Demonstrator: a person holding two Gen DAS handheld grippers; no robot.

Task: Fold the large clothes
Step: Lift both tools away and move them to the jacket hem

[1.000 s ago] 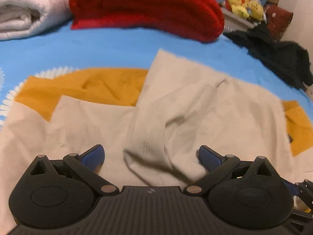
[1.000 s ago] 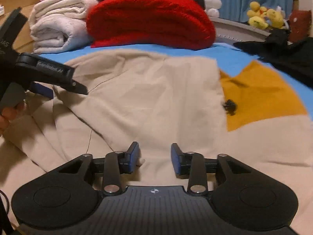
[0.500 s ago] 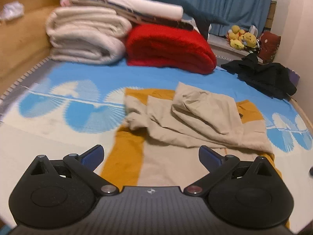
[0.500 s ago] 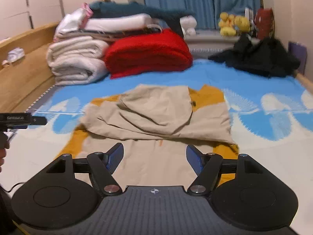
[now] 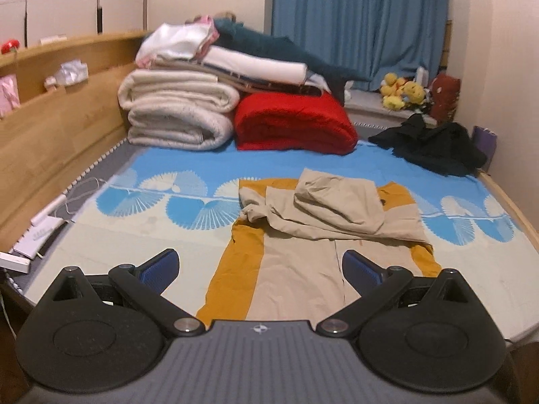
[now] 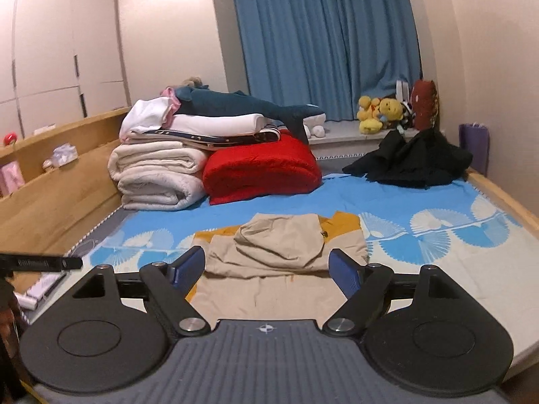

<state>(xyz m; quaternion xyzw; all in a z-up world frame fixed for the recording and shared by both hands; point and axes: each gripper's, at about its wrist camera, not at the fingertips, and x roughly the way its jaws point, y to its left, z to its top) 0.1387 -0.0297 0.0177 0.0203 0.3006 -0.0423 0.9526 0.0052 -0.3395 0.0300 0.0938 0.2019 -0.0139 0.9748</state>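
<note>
A beige and mustard garment (image 5: 323,222) lies partly folded on the blue patterned bed sheet (image 5: 188,168), its upper part bunched over the flat lower part. The same garment (image 6: 279,252) sits in the middle of the right wrist view. My left gripper (image 5: 260,267) hangs well back from it and above the bed's near end, open, nothing between its blue pads. My right gripper (image 6: 267,267) is also held high and back; its jaws are opening, with nothing between them. The left gripper's fingertip (image 6: 72,262) pokes in at the left edge of the right wrist view.
Folded white quilts (image 5: 178,114) and a red blanket (image 5: 293,124) are stacked at the head of the bed, with more bedding on top. A black garment heap (image 5: 431,148) lies at the far right. A wooden side rail (image 5: 50,128) runs along the left; plush toys (image 6: 380,112) sit on the sill.
Both grippers pulled back and rose away from the garment, which now lies small and far off. The right gripper's jaws spread wider; the left stayed open.
</note>
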